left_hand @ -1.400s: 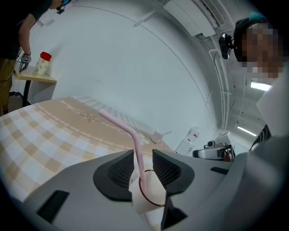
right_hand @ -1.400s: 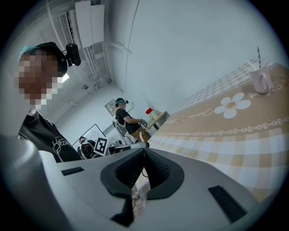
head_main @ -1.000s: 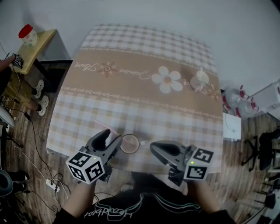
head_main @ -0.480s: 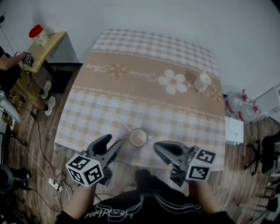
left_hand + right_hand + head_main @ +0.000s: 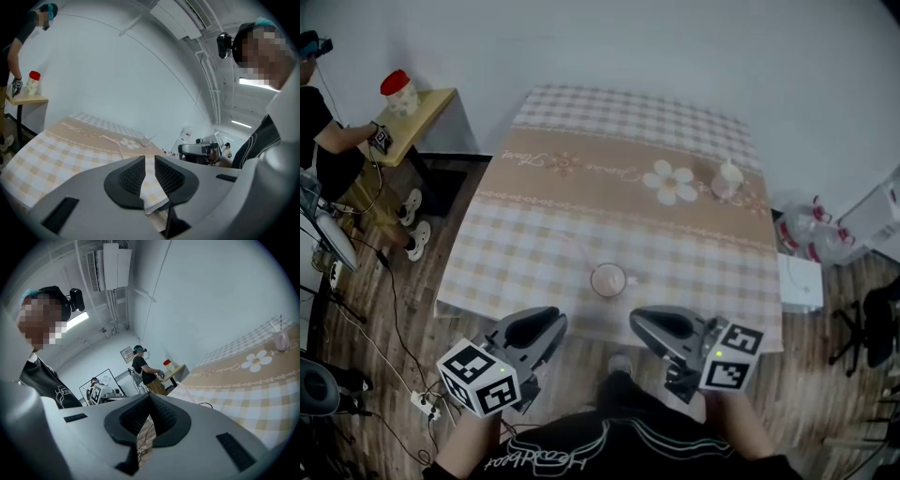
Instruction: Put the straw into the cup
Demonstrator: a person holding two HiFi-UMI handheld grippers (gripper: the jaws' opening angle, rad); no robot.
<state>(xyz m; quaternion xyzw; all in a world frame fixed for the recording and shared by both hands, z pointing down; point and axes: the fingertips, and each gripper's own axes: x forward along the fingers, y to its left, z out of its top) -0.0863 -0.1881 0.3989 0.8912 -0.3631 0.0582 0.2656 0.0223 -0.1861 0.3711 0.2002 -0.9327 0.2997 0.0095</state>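
Note:
A pinkish cup [image 5: 608,279] stands near the front edge of the checked table [image 5: 534,253]. A pink straw [image 5: 584,256] rises out of it and leans up-left. In the left gripper view the bent straw [image 5: 115,144] shows above the jaws, which hide the cup. My left gripper [image 5: 549,325] hovers off the table's front edge, left of the cup; its jaws are closing, a narrow gap remains, and nothing is between them. My right gripper [image 5: 643,322] hovers at the same height to the cup's right, shut and empty.
A second cup with a straw [image 5: 730,175] stands at the table's far right by a flower print. A side table with a red-lidded jar [image 5: 398,94] and a person [image 5: 323,122] are at the left. Cables and a power strip [image 5: 422,401] lie on the floor.
Both grippers have drawn back from the cup toward me and risen. The left jaws went from wide open to nearly closed. The cup and straw stay in place.

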